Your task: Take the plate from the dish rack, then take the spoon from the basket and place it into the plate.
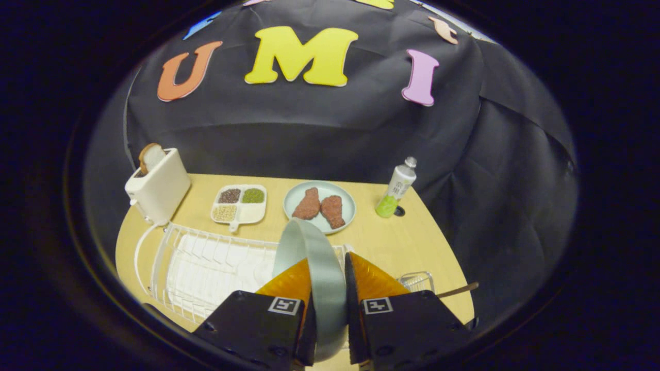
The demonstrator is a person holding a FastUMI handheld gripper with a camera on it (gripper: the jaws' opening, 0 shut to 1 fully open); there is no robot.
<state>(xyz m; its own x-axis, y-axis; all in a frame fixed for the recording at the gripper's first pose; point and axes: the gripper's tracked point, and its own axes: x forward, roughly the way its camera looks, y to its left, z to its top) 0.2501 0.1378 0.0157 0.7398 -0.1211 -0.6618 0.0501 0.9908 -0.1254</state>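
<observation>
A pale grey-green plate (309, 252) stands on edge between my two fingers, and my gripper (327, 273) is shut on it. The plate is held above the white wire dish rack (206, 263), which lies just left of the fingers on the wooden table. To the right of the fingers sits a small wire basket (417, 281). A spoon handle (459, 290) sticks out of it to the right. The spoon's bowl is hidden.
Beyond the rack stand a white toaster (160, 188) with a bread slice, a divided tray of beans (238, 203), a plate with two chicken pieces (319, 206) and a green bottle (396, 188). The wooden table (412, 242) has bare room near the bottle.
</observation>
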